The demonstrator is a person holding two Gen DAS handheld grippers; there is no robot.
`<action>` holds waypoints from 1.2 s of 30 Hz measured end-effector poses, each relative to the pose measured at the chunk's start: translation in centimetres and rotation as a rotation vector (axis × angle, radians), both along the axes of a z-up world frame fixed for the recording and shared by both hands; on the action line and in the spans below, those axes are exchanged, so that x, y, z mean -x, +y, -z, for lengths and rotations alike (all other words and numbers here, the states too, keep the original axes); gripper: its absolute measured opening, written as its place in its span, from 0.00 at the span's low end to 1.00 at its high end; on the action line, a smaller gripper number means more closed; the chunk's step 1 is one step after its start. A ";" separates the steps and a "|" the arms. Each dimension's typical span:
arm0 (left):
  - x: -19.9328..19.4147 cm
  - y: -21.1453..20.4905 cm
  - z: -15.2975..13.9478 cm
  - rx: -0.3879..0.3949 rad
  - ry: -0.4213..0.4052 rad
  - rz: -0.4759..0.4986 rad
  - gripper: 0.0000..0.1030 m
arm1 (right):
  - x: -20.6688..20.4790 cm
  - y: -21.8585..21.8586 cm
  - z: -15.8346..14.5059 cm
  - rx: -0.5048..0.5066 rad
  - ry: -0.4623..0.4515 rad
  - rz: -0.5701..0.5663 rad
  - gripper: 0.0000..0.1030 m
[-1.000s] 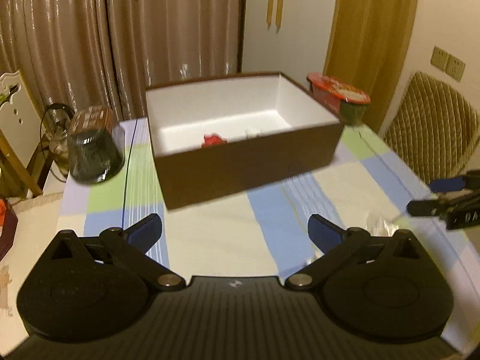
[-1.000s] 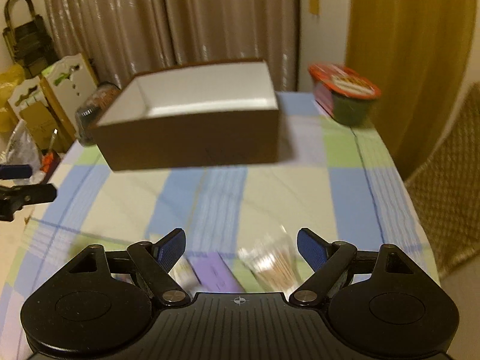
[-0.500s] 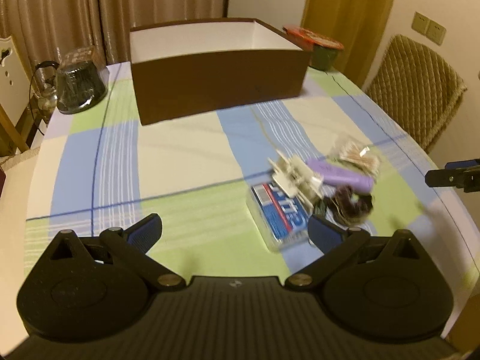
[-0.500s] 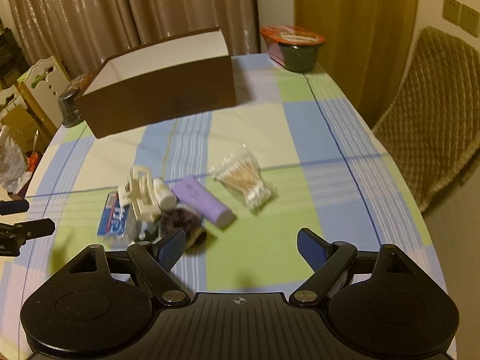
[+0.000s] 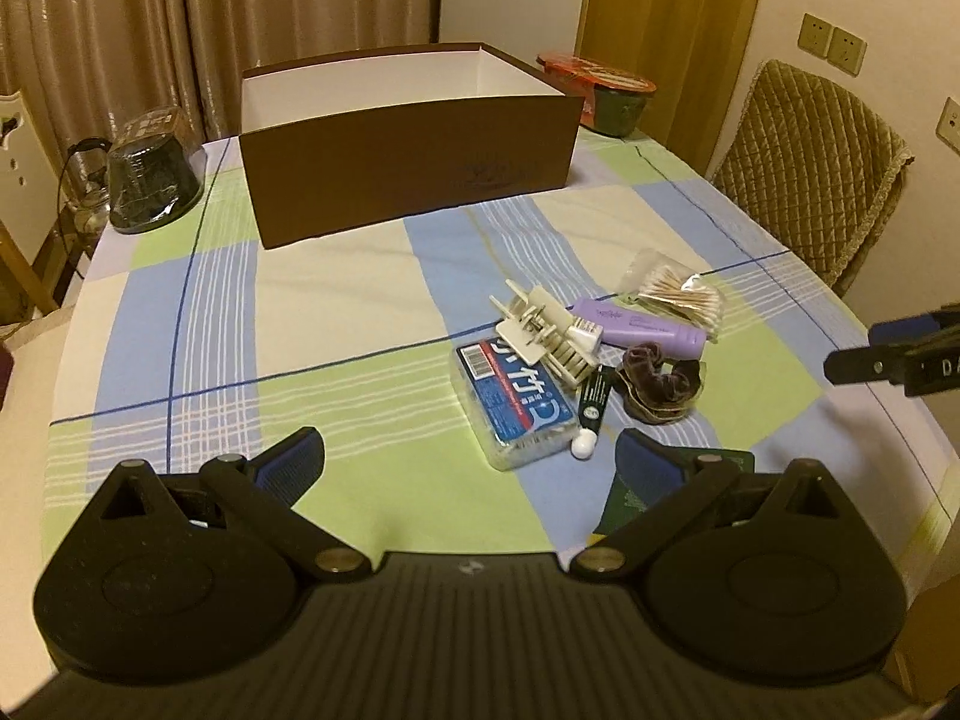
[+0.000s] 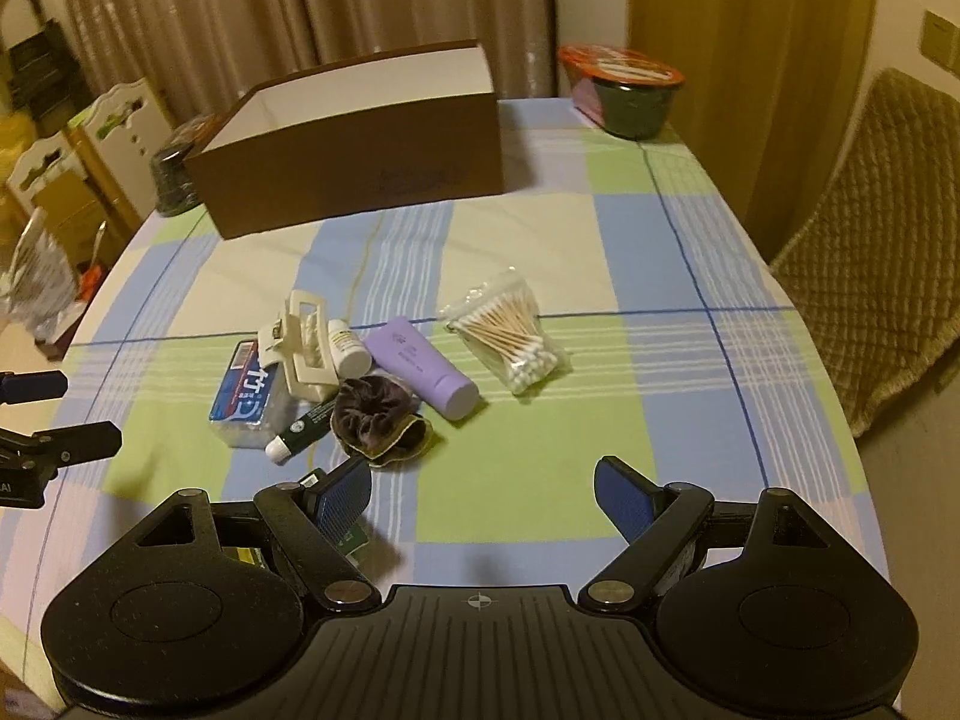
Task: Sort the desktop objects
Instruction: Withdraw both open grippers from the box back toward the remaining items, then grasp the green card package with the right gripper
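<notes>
Both hand-held grippers, left (image 5: 468, 450) and right (image 6: 483, 495), hover open and empty; pick items singly from the cluttered pile, starting with the purple plastic tube (image 6: 423, 366), for the brown cardboard box (image 6: 360, 174).

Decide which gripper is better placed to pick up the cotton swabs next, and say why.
Probably the right gripper: its open jaws face the cotton swabs almost straight ahead. For the left gripper, the clip and tube lie between.

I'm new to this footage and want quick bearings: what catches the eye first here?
A big brown box, open on top, stands at the table's far side. Nearer lies a huddle of small things: a cream hair claw on a blue packet, a purple tube and a bag of cotton swabs. Both grippers, left and right, hover open.
</notes>
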State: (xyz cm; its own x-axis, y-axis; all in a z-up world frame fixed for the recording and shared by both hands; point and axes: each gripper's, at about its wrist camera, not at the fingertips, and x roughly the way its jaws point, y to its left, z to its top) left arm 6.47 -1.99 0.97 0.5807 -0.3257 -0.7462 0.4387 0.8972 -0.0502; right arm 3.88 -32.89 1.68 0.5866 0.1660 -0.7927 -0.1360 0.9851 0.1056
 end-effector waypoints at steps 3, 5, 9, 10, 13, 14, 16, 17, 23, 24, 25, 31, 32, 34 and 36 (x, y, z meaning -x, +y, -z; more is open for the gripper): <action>0.5 -0.6 0.2 -0.012 0.002 -0.029 0.98 | -0.7 -0.8 0.4 0.002 0.003 -0.051 0.82; 0.8 -1.2 0.4 -0.015 0.007 -0.064 0.98 | -1.3 -1.5 0.7 0.006 0.012 -0.094 0.82; 1.6 -2.6 0.5 -0.023 0.018 -0.141 0.98 | -2.3 -3.0 0.9 0.020 0.008 -0.182 0.82; 1.9 -3.1 0.5 -0.023 0.020 -0.161 0.98 | -2.5 -3.5 1.0 0.018 0.011 -0.198 0.82; 2.7 -4.1 0.4 -0.030 0.025 -0.212 0.98 | -3.1 -4.3 1.2 0.010 0.013 -0.241 0.82; 3.0 -4.4 0.4 -0.031 0.027 -0.229 0.98 | -3.3 -4.5 1.3 0.008 0.013 -0.256 0.82; 3.3 -4.8 0.5 -0.034 0.027 -0.242 0.97 | -3.6 -4.8 1.4 0.005 0.010 -0.288 0.82; 3.4 -5.0 0.5 -0.035 0.027 -0.248 0.97 | -3.7 -4.9 1.4 0.005 0.008 -0.301 0.82; 4.2 -6.1 0.9 -0.045 0.028 -0.284 0.96 | -4.4 -5.2 1.5 0.003 0.000 -0.356 0.82; 4.4 -6.3 0.9 -0.046 0.028 -0.290 0.95 | -4.5 -5.2 1.4 0.003 -0.004 -0.365 0.82; 4.5 -6.5 1.0 -0.048 0.028 -0.297 0.95 | -4.5 -5.2 1.4 0.002 -0.006 -0.373 0.82; 5.2 -7.5 1.4 -0.058 0.032 -0.304 0.94 | -5.0 -5.0 1.9 -0.007 0.012 -0.391 0.82; 5.3 -7.6 1.6 -0.060 0.034 -0.296 0.94 | -5.0 -4.9 2.1 -0.004 0.016 -0.394 0.82; 5.5 -7.8 1.8 -0.063 0.038 -0.279 0.94 | -5.0 -4.9 2.4 -0.010 0.029 -0.389 0.82; 5.8 -8.3 2.1 -0.060 0.049 -0.236 0.93 | -5.0 -5.0 2.8 -0.019 0.043 -0.382 0.82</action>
State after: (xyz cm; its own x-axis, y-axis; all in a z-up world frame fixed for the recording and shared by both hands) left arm 0.63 -10.30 -1.16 0.5979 -0.1392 -0.7894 0.2148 0.9766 -0.0095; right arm 8.91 -37.86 -1.11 0.4464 0.3809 -0.8097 -0.4879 0.8622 0.1366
